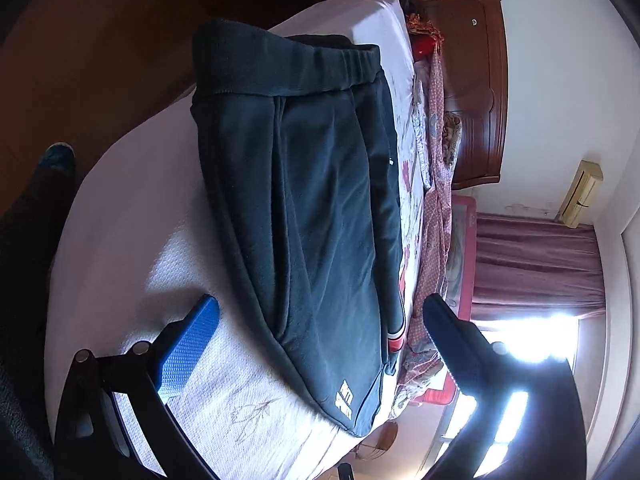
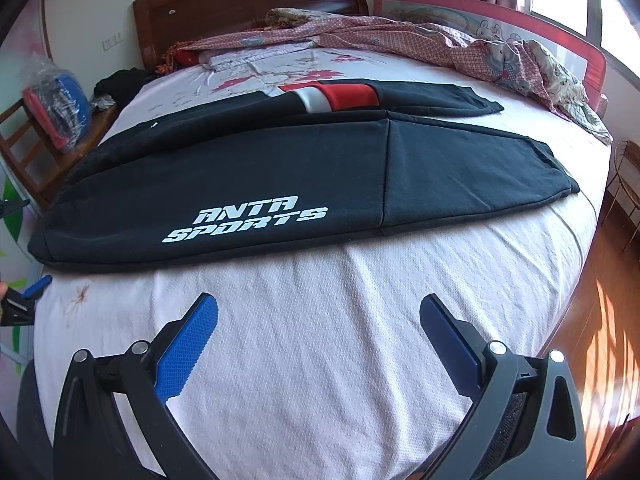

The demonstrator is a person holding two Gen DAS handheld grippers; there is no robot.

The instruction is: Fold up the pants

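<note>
Reading "ANTA SPORTS" in white slanted capitals, the print (image 2: 245,219) sat on the near leg of the dark pants (image 2: 256,176), which lay flat across the white bedsheet (image 2: 320,320) with the waistband (image 1: 288,68) at my left and the leg ends toward my right. I saw the same logo, small and sideways, in the left wrist view. A red and white band (image 2: 340,96) crossed the far leg, just beyond the near one. A small white tag (image 1: 391,162) showed on the upper fabric, too small to read.

My right gripper (image 2: 319,312) hung over bare sheet in front of the pants with its blue-padded fingers (image 2: 188,352) spread wide, holding nothing and touching nothing. My left gripper (image 1: 320,316) was likewise spread wide and empty, one finger over the sheet at the near edge of the pants and the other over the far side; I could not tell whether either finger met the cloth. In the right wrist view its blue tip showed at the left edge of the bed.

Behind the pants a pink checked blanket (image 2: 420,40) lay heaped along the red bed rail (image 2: 500,12), under a dark wooden headboard (image 2: 248,0). Cartoon figures decorated the rail, its small lettering unreadable. A wooden chair (image 2: 44,148) beside the bed carried a bagged red and blue bundle (image 2: 56,108)
</note>
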